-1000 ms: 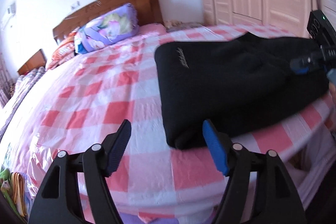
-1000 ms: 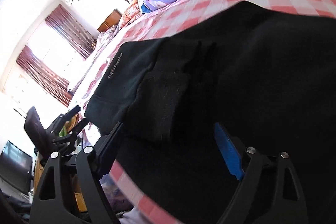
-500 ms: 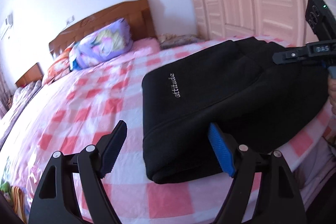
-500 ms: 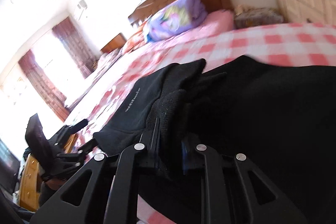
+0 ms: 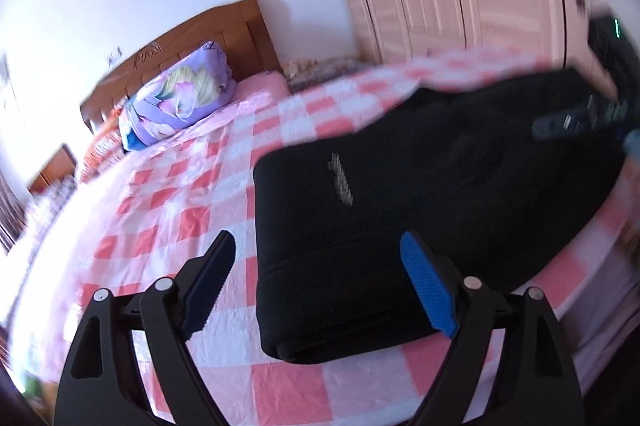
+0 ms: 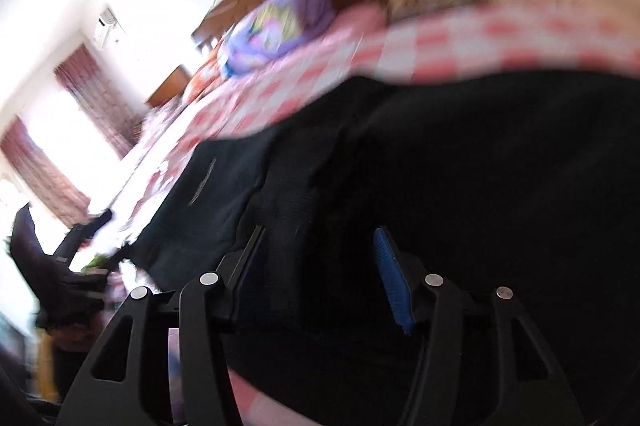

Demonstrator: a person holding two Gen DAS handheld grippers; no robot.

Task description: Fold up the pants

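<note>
The black pants point(image 5: 420, 210) lie folded into a thick bundle on the checked bed point(image 5: 168, 210), near its front edge. The step in hand looks like tidying the finished fold, so it would go best with light, flat strokes, pressing the layers down rather than pinching them up again. The left gripper point(image 5: 316, 282) hangs with its fingers spread and empty; the bundle's near left corner sits just ahead of them and towards the blue finger point(image 5: 428, 290). The right gripper point(image 6: 320, 274) also has its fingers apart, holding nothing, with black cloth filling the gap ahead, though blur hides whether they touch.
</note>
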